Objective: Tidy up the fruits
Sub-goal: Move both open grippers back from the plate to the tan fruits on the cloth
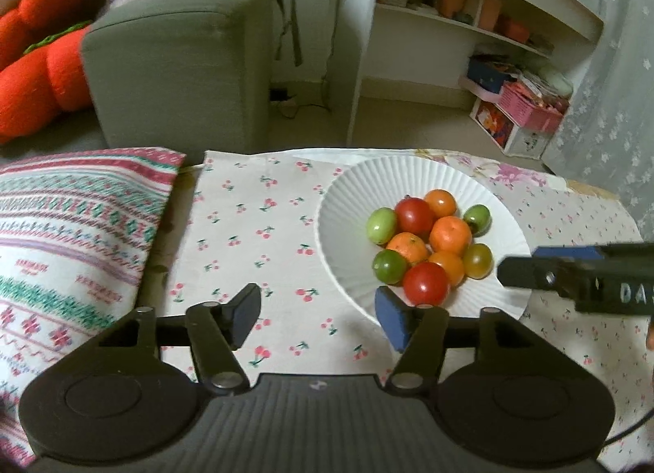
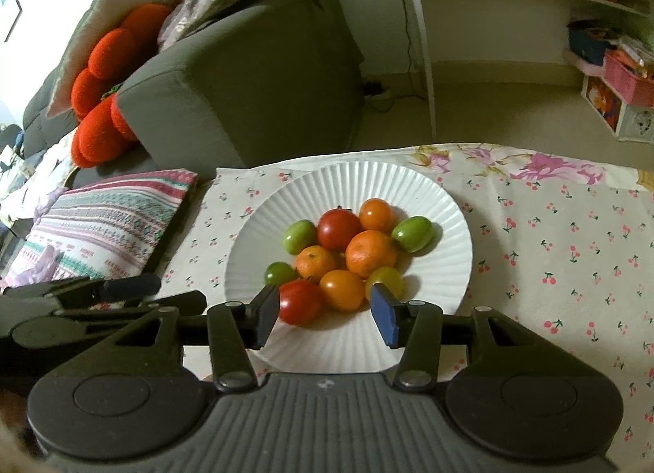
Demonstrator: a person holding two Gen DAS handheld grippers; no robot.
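On the white paper plate (image 2: 445, 264), which lies on the cherry-print cloth of the table (image 2: 572, 252), the fruits (image 2: 370, 252) sit packed in one heap: small, round, smooth, probably light and easy to bruise or roll. I would pinch one outer fruit across its middle, gently. The right tool (image 2: 327, 315) hangs released just before the near red fruit (image 2: 300, 301). The left tool (image 1: 312, 320) is also released, beside the plate's left rim.

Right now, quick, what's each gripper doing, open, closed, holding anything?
Left gripper: open, holding nothing, above the cloth beside the plate.
Right gripper: open, holding nothing, over the plate's near fruits.
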